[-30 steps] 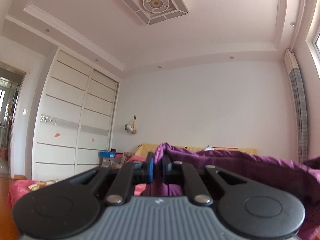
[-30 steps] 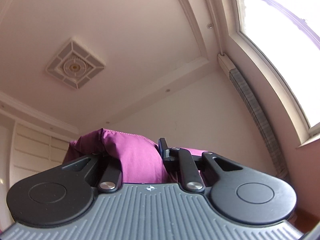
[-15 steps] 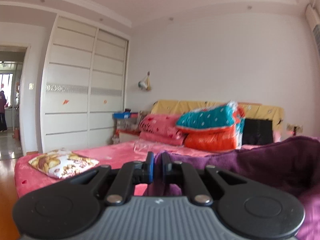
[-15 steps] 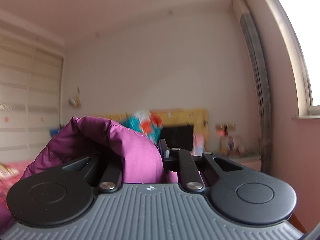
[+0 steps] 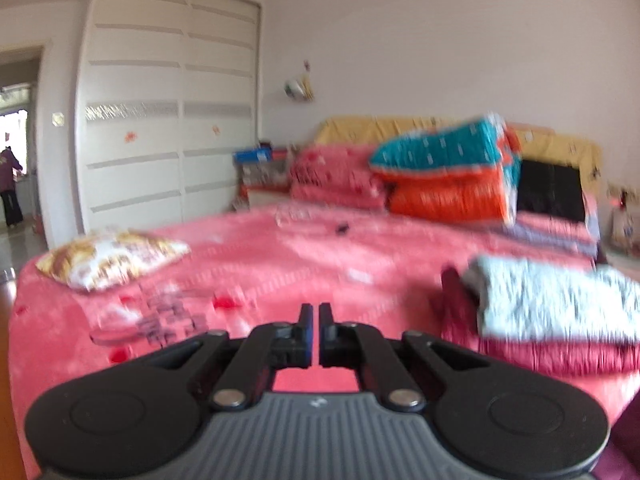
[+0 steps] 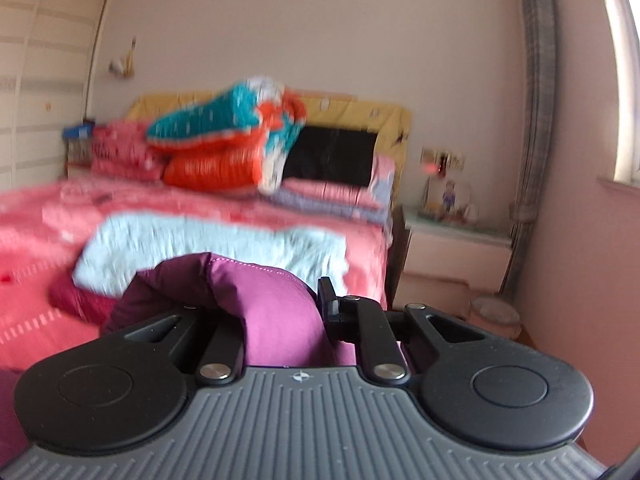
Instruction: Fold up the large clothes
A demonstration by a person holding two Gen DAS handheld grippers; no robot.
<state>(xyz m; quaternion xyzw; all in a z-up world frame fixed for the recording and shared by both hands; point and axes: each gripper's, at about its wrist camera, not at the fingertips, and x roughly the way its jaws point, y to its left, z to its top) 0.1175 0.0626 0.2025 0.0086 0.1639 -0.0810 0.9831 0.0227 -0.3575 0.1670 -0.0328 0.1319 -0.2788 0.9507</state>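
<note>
The purple padded jacket (image 6: pixel 272 312) bulges up between the fingers of my right gripper (image 6: pixel 308 308), which is shut on it. The cloth covers the left finger; only the right fingertip (image 6: pixel 326 296) shows. The jacket hangs low over the near edge of the pink bed (image 6: pixel 32 216). In the left wrist view my left gripper (image 5: pixel 315 320) is shut, with only a thin slit between its fingers. No cloth shows there, only the pink bed cover (image 5: pixel 280 264) beyond. A dark purple scrap (image 5: pixel 626 440) sits at the bottom right edge of that view.
A folded stack, pale blue on dark red (image 5: pixel 552 308) (image 6: pixel 192 248), lies on the bed to the right. A patterned pillow (image 5: pixel 108 256) lies left, with teal and orange quilts (image 5: pixel 448 176) at the headboard. Wardrobe (image 5: pixel 160 120) left, nightstand (image 6: pixel 452 256) right, a person (image 5: pixel 10 188) in the doorway.
Both views have swung down from the ceiling and wall to the bed. The purple jacket that stood at the left fingers is gone from there. The right gripper still holds its fold.
</note>
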